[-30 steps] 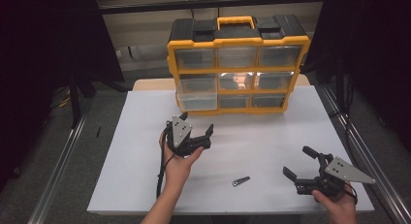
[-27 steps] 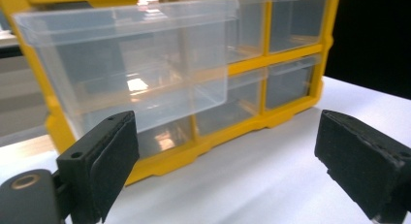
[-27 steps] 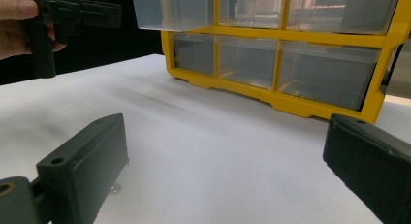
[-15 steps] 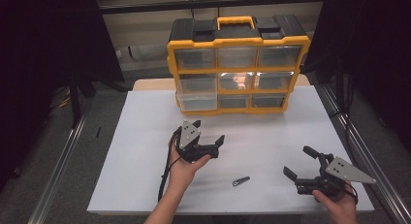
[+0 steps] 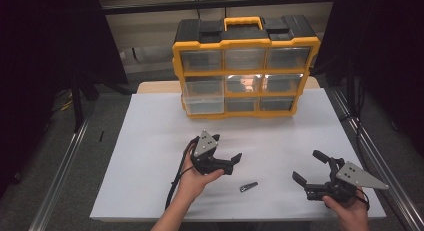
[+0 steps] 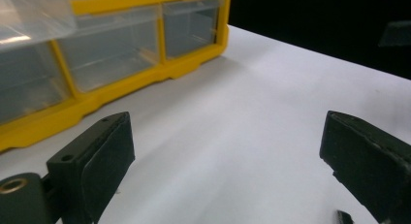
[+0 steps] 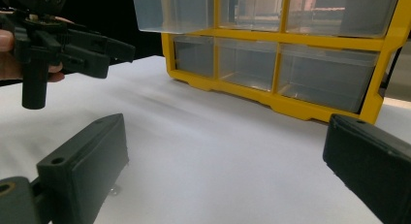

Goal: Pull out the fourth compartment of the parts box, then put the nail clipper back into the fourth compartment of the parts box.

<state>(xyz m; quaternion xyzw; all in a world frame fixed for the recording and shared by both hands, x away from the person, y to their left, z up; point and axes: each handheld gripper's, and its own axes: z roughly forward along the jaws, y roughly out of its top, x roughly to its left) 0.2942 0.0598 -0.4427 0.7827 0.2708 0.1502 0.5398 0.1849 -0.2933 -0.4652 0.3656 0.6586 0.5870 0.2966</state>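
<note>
- Black and small, the metal piece (image 5: 248, 186) lay on the white tabletop (image 5: 150, 141) near the front edge, between the two tools.
- It sat just right of and nearer than the left tool (image 5: 227, 158), long axis running left-right, slightly tilted.
- Left tool gaped wide, empty; right tool (image 5: 311, 167) too, farther off.

A yellow-and-black drawer organizer (image 5: 245, 66) stands upright at the far edge of the white table (image 5: 150, 136), its clear drawers facing forward. One lower-left drawer (image 5: 201, 95) protrudes slightly. Metal rails (image 5: 65, 161) flank the table on the grey floor.
</note>
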